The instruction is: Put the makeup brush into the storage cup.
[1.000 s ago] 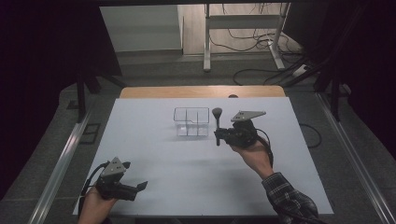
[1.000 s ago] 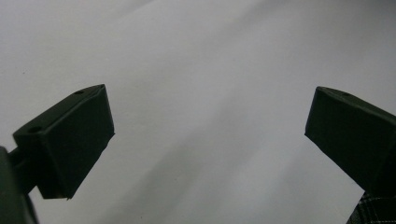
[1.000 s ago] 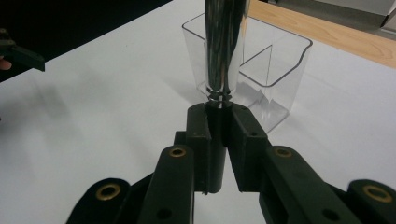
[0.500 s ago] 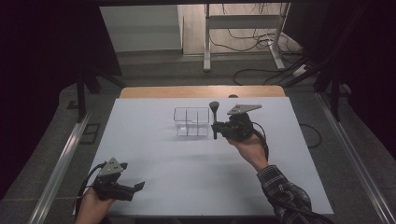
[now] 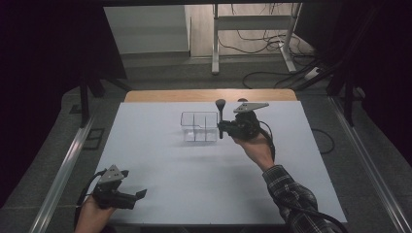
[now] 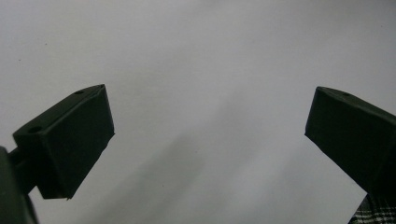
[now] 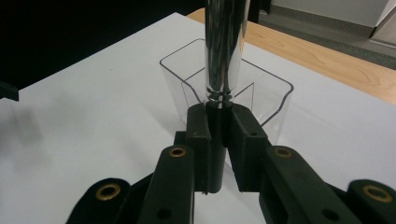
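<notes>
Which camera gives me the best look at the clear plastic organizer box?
The right gripper view: the clear organizer box sits close behind the brush handle, walls and divider plain. The high view shows it whole but small on the white table. The left gripper view faces bare table.

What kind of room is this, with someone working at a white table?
Probably a lab or recording workspace, not a home. A person works at a bare white table with a hand-held gripper in each hand; loose cables trail over the grey floor beyond, beside a metal stand, with dark surroundings around the table.

Glossy metal brush [image 7: 223, 46], clear plastic organizer [image 7: 268, 95]
</notes>
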Motion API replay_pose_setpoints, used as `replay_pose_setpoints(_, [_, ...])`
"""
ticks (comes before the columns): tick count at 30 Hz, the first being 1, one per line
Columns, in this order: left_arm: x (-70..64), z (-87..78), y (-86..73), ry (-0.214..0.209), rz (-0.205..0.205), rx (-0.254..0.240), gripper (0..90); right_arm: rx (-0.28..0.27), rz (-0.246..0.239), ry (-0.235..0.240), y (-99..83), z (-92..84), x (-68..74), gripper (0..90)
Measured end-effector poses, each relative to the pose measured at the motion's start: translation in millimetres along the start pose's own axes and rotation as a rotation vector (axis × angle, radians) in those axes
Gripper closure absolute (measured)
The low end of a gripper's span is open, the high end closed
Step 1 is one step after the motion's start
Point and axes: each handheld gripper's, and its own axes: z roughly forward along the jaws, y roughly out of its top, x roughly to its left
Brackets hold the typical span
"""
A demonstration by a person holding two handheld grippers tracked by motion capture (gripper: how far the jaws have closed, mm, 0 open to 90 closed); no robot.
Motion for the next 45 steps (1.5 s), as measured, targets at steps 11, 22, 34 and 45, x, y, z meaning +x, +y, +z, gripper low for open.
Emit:
replay_pose_setpoints(11, [5.8, -4.3, -6.2, 0.008, -0.025, 0.004, 1.3, -0.015, 0.001, -0.015, 7.1, 8.0, -5.4, 78.6])
replay_pose_setpoints(22, [7.5, -6.5, -8.8, -0.007, -0.049, -0.01, 1.2, -0.034, 0.0, -0.033, 19.5, 14.7, -10.1, 78.5])
replay_pose_setpoints(34, [8.8, -8.5, -9.6, -0.027, -0.061, -0.031, 1.2, -0.031, 0.0, -0.042, 28.2, 30.0, -11.3, 78.5])
replay_pose_setpoints(45, [8.7, -8.2, -9.5, -0.027, -0.048, -0.024, 1.2, -0.039, 0.001, -0.048, 32.8, 43.4, -12.4, 78.6])
